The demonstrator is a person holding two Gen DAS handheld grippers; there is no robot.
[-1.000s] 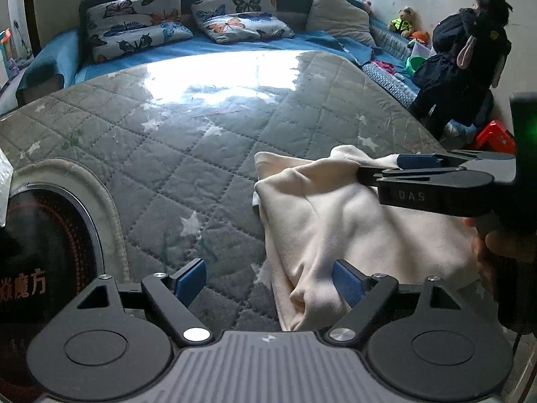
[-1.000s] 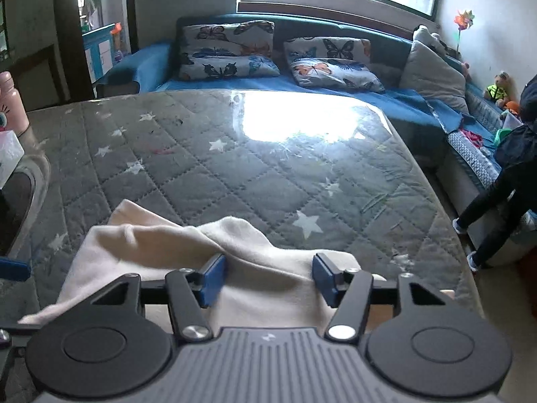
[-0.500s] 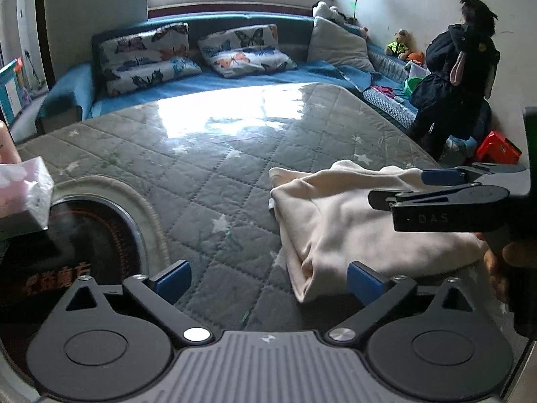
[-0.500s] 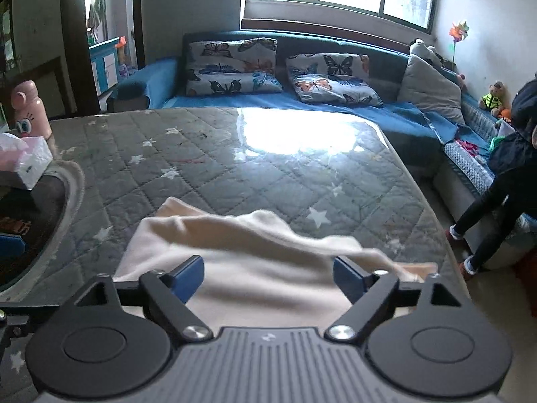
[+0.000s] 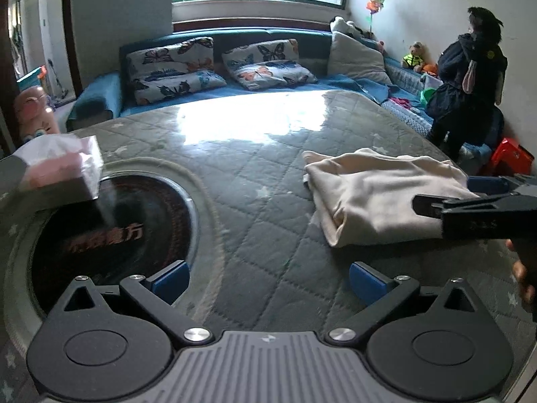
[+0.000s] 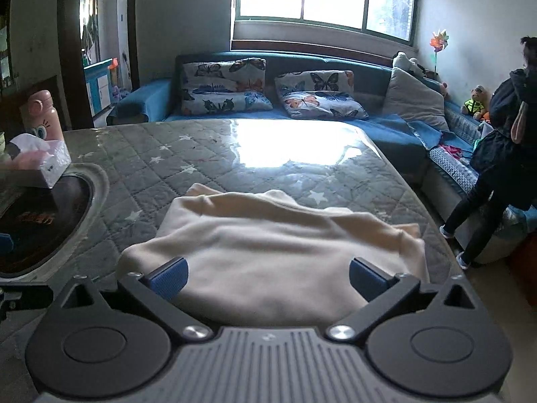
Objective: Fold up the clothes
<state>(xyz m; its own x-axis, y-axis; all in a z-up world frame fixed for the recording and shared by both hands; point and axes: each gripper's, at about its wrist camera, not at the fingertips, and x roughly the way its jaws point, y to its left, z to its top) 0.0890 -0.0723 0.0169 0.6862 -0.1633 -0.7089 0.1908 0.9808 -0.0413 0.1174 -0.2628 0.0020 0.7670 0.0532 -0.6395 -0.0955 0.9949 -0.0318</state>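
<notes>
Both claws, left [image 5: 268,277] and right [image 6: 268,273], are gaping empty; the cream garment [image 6: 268,248] is lying folded, rumpled, on the quilted desk [image 5: 235,174]

garment [image 6: 268,252]: near edge hidden by claw body | tissue box [image 5: 50,171]: blurred

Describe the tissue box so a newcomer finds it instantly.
Start at the grey star-quilted table cover, then go to its left edge, where a dark round inset sits. The tissue box stands at its far rim: clear, with pink-white tissue sticking out, unlike the pink bottle behind.
</notes>
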